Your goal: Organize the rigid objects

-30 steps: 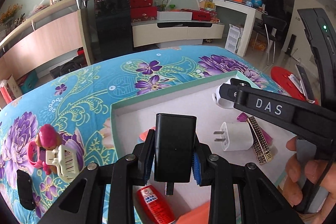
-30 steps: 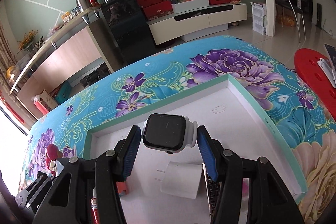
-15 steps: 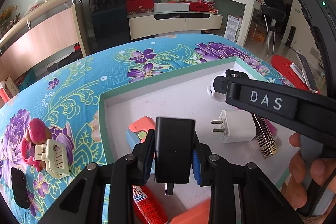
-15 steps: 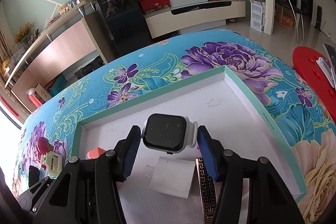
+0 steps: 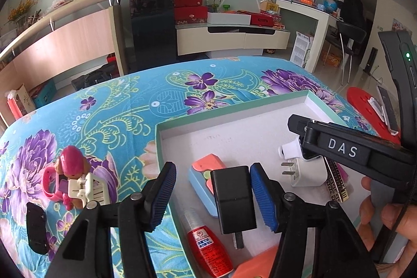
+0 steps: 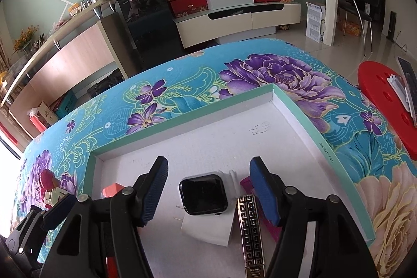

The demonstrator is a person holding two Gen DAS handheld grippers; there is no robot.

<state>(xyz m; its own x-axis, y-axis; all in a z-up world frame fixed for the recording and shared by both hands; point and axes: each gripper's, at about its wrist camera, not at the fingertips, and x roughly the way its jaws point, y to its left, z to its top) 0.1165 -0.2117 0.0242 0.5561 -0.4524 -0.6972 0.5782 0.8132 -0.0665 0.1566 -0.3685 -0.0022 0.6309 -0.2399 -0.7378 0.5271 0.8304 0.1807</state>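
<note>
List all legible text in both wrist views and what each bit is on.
"DAS": white letters on the right gripper arm, in the left wrist view.
"28x22x11" then a unit, probably "cm": small print on the box rim, only just legible.
Red bottle: label with a prohibition sign and characters, too small to read.
Black cabinet: pale logo, blurred.

Beyond the right fingers [image 6: 256, 181], the white box [image 6: 299, 119] floor lies bare to its far corner; between them a smartwatch [image 6: 202, 194] rests on a white charger [image 6: 208, 231]. A black adapter [image 5: 233, 199] fills the gap between the left fingers [image 5: 163, 189].
</note>
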